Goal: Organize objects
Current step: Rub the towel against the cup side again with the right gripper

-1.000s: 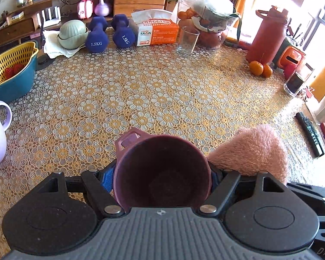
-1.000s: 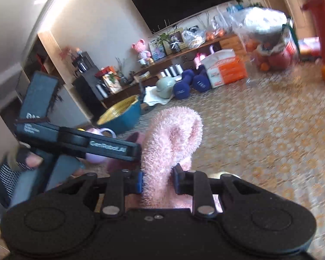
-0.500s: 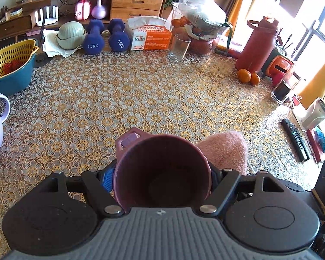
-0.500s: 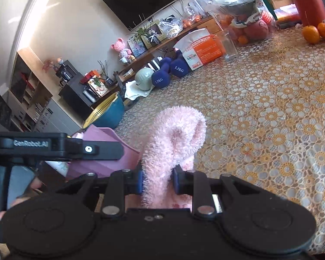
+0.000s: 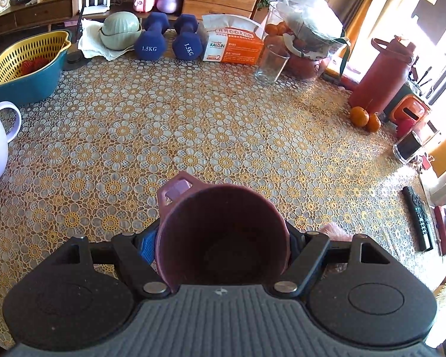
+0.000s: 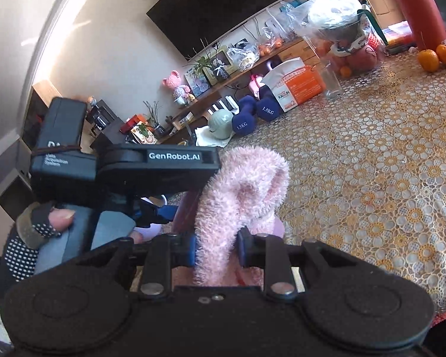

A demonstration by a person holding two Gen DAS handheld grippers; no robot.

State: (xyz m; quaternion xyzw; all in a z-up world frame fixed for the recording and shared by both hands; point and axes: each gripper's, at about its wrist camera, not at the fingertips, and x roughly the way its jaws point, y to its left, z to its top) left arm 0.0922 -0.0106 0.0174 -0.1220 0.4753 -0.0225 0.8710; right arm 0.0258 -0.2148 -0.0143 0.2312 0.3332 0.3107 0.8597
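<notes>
The left gripper [image 5: 223,247] clamps a smooth mauve plastic mug [image 5: 223,235], handle at eleven o'clock, above the lace-patterned tablecloth [image 5: 223,125]. The right gripper [image 6: 216,250] pinches a fluffy pink sock [image 6: 240,196] beside it. Stuffing the soft sock in likely calls for centring it over the rim.

Left gripper [image 5: 222,245] clamped around a purple cup [image 5: 223,235], mouth facing the lens. Held above the lace-patterned tablecloth [image 5: 211,125]. Pink fuzz [image 5: 334,228] just right.
</notes>
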